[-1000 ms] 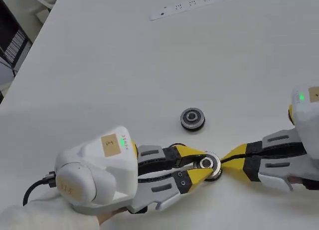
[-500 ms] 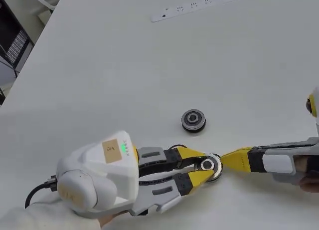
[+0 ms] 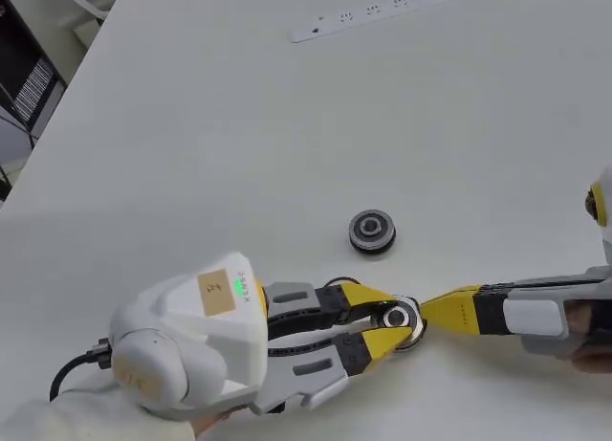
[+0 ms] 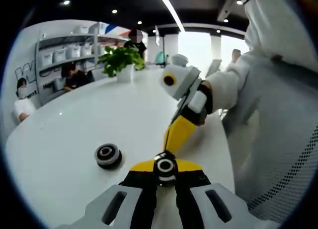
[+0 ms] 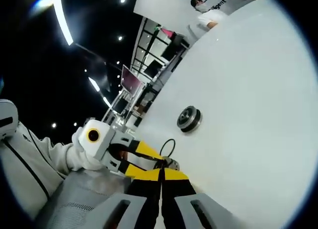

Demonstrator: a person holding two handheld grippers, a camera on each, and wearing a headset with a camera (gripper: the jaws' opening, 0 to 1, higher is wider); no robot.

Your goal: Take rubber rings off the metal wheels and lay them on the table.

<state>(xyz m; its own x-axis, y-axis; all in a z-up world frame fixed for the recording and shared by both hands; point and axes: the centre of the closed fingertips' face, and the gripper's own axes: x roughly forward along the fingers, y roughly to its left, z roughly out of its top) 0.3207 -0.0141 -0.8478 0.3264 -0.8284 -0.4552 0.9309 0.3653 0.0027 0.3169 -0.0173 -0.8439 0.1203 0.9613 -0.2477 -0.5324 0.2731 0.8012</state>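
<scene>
Silver metal wheel (image 3: 399, 317) with black rubber rim sits clenched in left gripper (image 3: 390, 319); right gripper (image 3: 427, 312), jaws pressed together, touches its edge. Scene barely differs from half a second ago.

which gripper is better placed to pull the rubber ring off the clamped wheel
Right. The right gripper, jaws shut, touches the rim of the wheel; the left gripper clamps that wheel, so it should probably just hold.

two wheels, a held wheel (image 3: 398, 316) in the left gripper (image 3: 392, 320) and a free wheel (image 3: 371, 230) just beyond it; two grippers, with the right gripper (image 3: 427, 310); one power strip (image 3: 387, 6)
</scene>
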